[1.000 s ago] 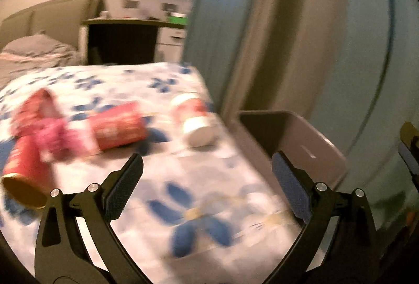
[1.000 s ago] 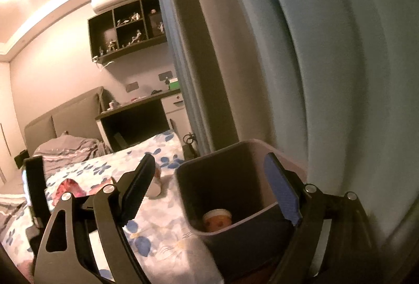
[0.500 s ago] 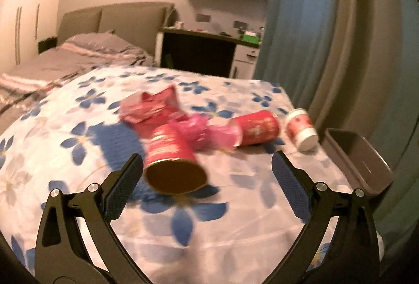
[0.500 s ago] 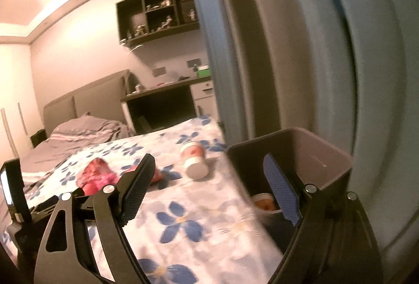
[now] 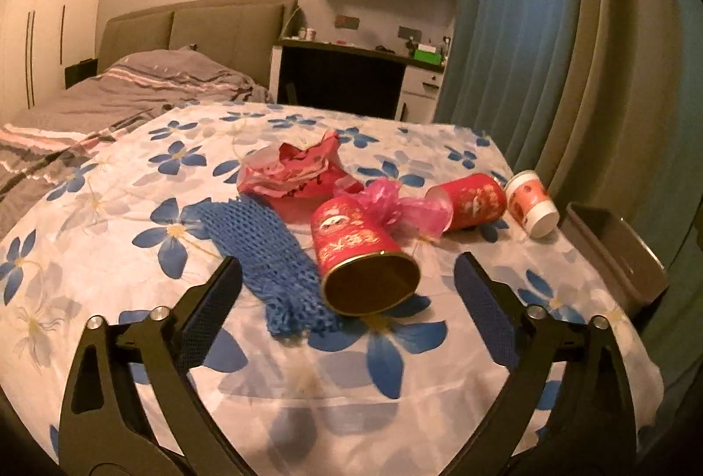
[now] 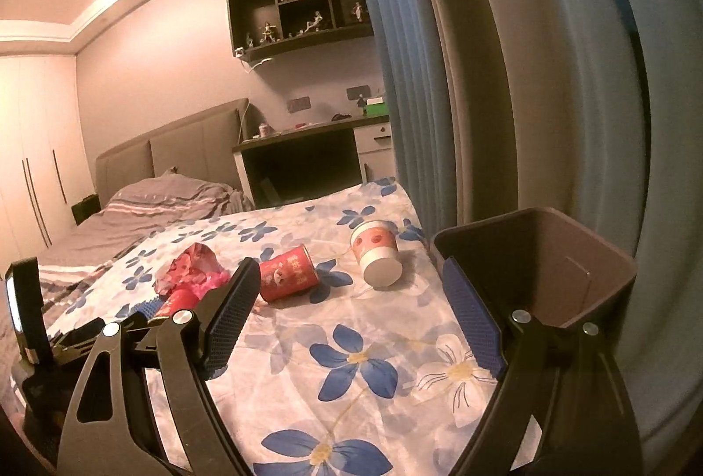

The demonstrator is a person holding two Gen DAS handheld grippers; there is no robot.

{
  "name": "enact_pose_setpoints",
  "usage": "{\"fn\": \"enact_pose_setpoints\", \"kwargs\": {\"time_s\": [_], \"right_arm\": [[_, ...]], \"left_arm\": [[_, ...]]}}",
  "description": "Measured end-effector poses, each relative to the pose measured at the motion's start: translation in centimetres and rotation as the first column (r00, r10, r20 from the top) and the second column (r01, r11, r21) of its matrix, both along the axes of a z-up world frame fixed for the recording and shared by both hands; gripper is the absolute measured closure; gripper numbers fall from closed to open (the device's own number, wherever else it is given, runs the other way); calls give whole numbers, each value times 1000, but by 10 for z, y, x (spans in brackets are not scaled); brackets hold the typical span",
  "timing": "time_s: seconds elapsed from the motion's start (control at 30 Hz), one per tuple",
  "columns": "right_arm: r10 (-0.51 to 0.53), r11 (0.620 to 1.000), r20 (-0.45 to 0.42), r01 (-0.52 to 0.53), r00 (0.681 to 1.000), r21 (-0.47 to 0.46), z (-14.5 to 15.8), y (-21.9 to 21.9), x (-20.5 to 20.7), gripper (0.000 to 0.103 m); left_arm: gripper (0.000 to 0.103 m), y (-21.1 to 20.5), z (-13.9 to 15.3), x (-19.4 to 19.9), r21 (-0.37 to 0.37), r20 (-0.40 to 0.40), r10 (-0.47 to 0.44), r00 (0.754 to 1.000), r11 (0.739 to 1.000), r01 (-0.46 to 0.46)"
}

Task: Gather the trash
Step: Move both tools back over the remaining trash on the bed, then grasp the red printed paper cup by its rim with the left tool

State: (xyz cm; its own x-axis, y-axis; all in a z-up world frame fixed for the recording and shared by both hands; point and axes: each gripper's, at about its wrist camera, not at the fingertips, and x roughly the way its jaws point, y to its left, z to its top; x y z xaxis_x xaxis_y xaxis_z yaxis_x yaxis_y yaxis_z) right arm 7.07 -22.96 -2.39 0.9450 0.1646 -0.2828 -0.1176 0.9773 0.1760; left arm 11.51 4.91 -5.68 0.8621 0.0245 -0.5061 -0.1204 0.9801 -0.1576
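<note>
Trash is strewn on the bed (image 5: 132,239) ahead of the left tool (image 5: 347,287): a red can (image 5: 360,252) lies on its side, long axis along the tool's line, open mouth toward it. Both tools are spread and empty; the left jaws have just been closing slightly, nothing between them. The bin (image 6: 571,269) stands just beyond the right tool (image 6: 347,309).

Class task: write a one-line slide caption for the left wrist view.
Open left gripper faces a tipped red can on the floral bedspread, with blue netting, pink wrappers and a bin nearby.
</note>
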Motion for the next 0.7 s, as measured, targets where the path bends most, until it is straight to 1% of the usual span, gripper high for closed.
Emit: {"fn": "enact_pose_setpoints", "kwargs": {"time_s": [0.1,0.27,0.3,0.33,0.43,0.53,0.67,0.7], "right_arm": [[9,1000,-10,-9,1000,4,-1,3,2,21],[24,1000,-17,-24,1000,-3,-4,8,5,21],[27,1000,-19,-27,999,-3,-4,9,5,21],[29,1000,-21,-29,999,-5,-4,9,6,21],[34,999,-25,-34,999,-11,-5,12,7,21],[40,999,-35,-40,999,-17,-8,15,9,21],[52,998,-48,-53,997,-20,-11,20,12,21],[55,998,-51,-56,997,-23,-12,21,13,21]], "left_arm": [[20,4,-5,6,-15,-36,-17,999,1000,17],[34,5,-15,17,-6,-93,-40,995,999,39],[38,5,-16,20,-13,-103,-47,994,999,45],[41,6,-18,22,-17,-111,-50,993,999,49],[54,7,-21,30,-25,-140,-57,989,998,54],[57,8,-23,36,-35,-152,-61,986,998,57],[57,13,-27,45,-46,-178,-48,983,998,40],[59,14,-27,46,-51,-181,-49,982,998,41]]}}
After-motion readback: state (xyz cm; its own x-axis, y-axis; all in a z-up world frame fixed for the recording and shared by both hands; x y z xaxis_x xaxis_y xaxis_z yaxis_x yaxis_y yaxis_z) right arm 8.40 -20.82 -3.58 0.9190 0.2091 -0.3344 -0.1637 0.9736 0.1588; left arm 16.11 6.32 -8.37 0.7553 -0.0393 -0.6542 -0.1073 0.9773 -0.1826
